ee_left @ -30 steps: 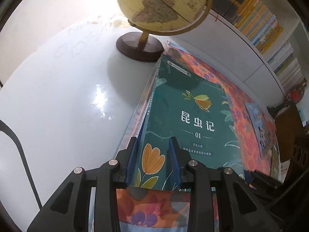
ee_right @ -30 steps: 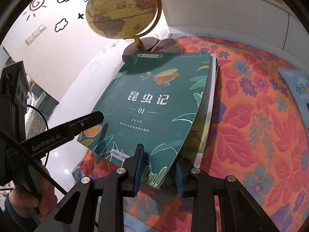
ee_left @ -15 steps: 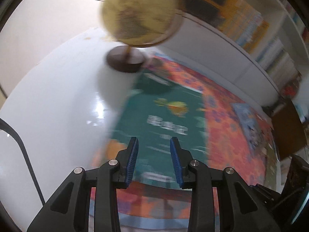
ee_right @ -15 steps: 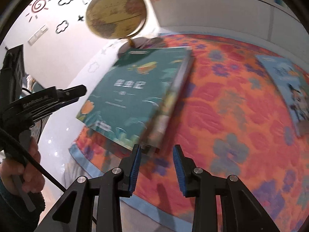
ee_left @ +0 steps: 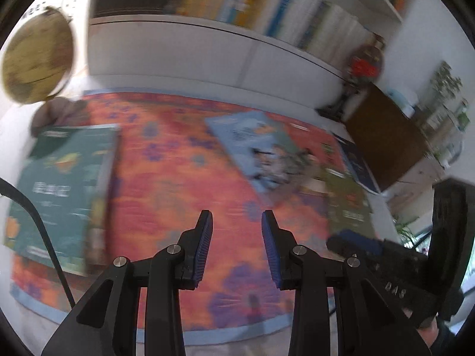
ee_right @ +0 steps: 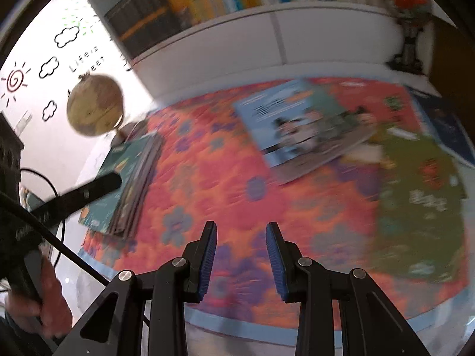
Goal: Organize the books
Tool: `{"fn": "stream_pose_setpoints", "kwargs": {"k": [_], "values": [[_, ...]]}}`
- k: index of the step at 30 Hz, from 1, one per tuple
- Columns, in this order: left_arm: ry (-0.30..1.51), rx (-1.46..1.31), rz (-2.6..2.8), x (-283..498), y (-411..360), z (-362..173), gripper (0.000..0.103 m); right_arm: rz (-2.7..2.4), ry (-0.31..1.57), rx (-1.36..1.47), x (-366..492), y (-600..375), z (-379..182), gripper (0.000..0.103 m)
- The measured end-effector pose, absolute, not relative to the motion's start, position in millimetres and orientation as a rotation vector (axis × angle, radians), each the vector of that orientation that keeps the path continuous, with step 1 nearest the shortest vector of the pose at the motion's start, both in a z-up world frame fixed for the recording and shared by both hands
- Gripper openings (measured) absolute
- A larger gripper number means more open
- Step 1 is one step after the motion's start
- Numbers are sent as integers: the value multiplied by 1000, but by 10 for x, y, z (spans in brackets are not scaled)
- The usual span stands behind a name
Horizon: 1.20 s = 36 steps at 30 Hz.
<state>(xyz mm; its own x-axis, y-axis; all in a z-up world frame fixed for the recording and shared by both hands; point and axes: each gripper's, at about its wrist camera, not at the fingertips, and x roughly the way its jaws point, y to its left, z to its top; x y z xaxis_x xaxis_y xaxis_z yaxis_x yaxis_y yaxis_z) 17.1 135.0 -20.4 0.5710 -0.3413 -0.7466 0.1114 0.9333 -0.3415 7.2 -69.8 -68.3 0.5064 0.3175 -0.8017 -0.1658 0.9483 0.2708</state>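
Both frames smeared by motion. Left claw (ee_left: 236, 243) and right claw (ee_right: 241, 255) each stand partly open, nothing between the blue pads. Dark green hardcover stack of books (ee_left: 59, 190) lies at the left edge of the orange floral quilted mat (ee_left: 178, 184), beside the tan globe on a dark base (ee_left: 35, 59). Light blue picture book (ee_right: 299, 127) sits upper right, overlapping an olive green book (ee_right: 421, 207). Risk, as I judge it: grabbing the blue book by a thin corner could drag the overlapped olive one, or fold the cover.
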Motion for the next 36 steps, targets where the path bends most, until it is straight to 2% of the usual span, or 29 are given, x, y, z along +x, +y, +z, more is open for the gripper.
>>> {"fn": "stream_pose_setpoints", "kwargs": {"k": [2, 4, 9, 15, 22, 36], "values": [[947, -265, -296, 185, 1039, -216, 31, 278, 990, 165, 70, -989, -603, 38], [978, -261, -324, 224, 711, -264, 32, 249, 973, 155, 51, -1287, -528, 56], [1059, -238, -391, 309, -22, -464, 36, 194, 967, 152, 0, -1956, -501, 56], [1146, -208, -409, 351, -580, -781, 36, 147, 1073, 203, 20, -2565, -839, 56], [1201, -213, -355, 368, -746, -982, 36, 177, 1152, 193, -18, -2778, -1142, 56], [1216, -198, -328, 333, -791, -1128, 36, 184, 1186, 183, -121, -2914, -1309, 56]]}}
